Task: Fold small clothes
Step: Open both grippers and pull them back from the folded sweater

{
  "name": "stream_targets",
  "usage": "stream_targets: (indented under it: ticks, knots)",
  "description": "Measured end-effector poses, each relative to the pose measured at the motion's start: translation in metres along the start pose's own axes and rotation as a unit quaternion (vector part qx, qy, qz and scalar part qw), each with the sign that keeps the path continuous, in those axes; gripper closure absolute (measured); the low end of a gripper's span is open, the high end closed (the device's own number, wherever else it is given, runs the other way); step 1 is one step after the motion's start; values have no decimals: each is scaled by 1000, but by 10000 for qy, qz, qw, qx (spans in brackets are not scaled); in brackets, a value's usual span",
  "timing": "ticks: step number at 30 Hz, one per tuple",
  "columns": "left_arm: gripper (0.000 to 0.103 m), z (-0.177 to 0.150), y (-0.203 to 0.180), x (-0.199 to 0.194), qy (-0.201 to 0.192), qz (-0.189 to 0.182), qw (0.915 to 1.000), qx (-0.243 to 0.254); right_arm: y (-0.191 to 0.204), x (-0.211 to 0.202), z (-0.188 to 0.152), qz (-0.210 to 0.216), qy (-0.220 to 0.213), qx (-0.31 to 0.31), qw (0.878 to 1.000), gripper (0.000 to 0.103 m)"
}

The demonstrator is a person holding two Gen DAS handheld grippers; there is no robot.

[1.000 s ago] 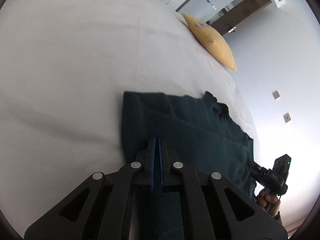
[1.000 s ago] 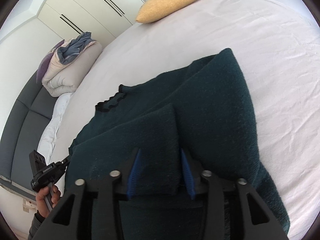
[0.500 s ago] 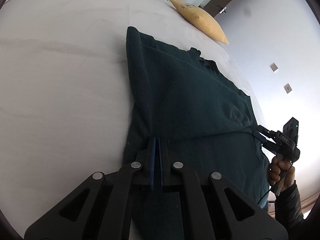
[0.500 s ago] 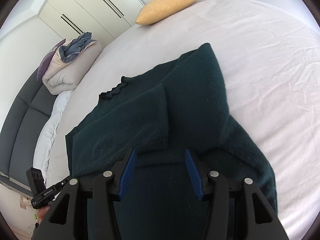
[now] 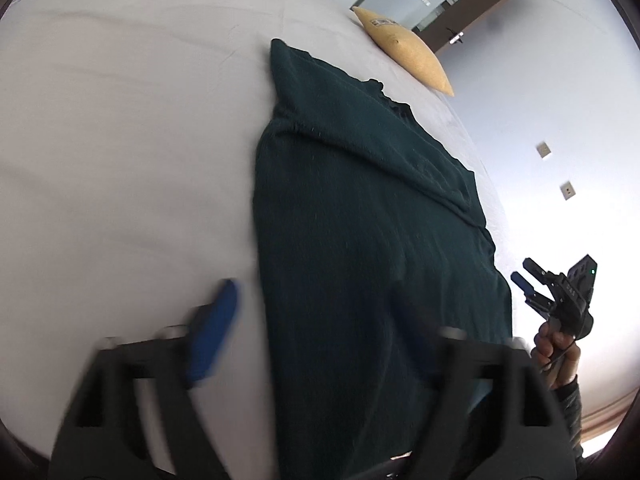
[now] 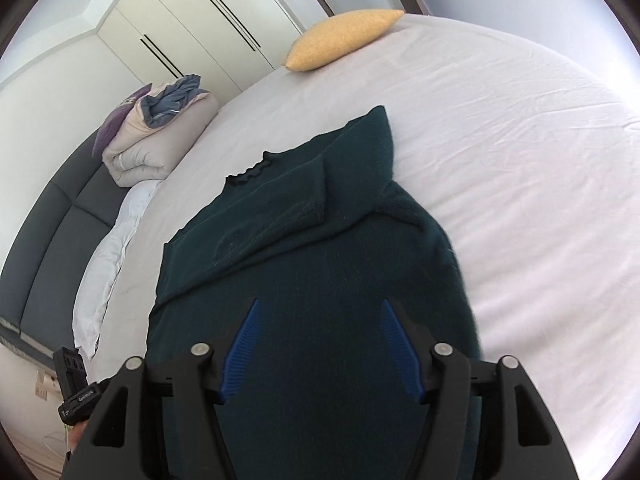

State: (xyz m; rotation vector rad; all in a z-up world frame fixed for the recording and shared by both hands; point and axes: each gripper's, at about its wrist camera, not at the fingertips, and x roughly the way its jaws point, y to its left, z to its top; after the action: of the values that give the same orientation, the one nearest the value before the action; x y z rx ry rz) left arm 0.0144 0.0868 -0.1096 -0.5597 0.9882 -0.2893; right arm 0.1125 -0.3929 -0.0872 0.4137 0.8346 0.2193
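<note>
A dark green knitted sweater [image 5: 368,240] lies flat on the white bed [image 5: 120,140], collar at the far end and one sleeve folded across its chest [image 6: 280,204]. My left gripper [image 5: 316,336] hovers blurred over the sweater's near left edge. Its jaws are opening wide and its blue pad [image 5: 212,332] is off the cloth, over the sheet. My right gripper [image 6: 320,344] hangs above the sweater's [image 6: 320,272] lower part, jaws opening, pads clear of the knit. In the left wrist view a hand holds the right gripper [image 5: 526,286] beyond the sweater's right edge.
A yellow pillow [image 6: 344,40] lies at the far end of the bed [image 6: 520,160]. A folded duvet pile [image 6: 156,144] sits against the grey headboard [image 6: 52,240]. White wardrobes [image 6: 192,32] stand behind, and a dark door [image 5: 460,12] is beyond the pillow [image 5: 404,56].
The left jaws went from shut on the cloth to wide apart; the right jaws widened. Both grippers drew back towards the near end, and the sweater now lies released.
</note>
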Motion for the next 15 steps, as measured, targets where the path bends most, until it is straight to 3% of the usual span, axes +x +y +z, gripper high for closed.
stream_targets:
  ticks: [10,15]
  knots:
    - [18,-86,10,-46,481,-349,9972,-444,-46,-56,-46,88,-1,225,9997,31]
    - [18,-105,20,-46,693,-444,9942,-694,-60,-60,-58,224,46,472,9986,31]
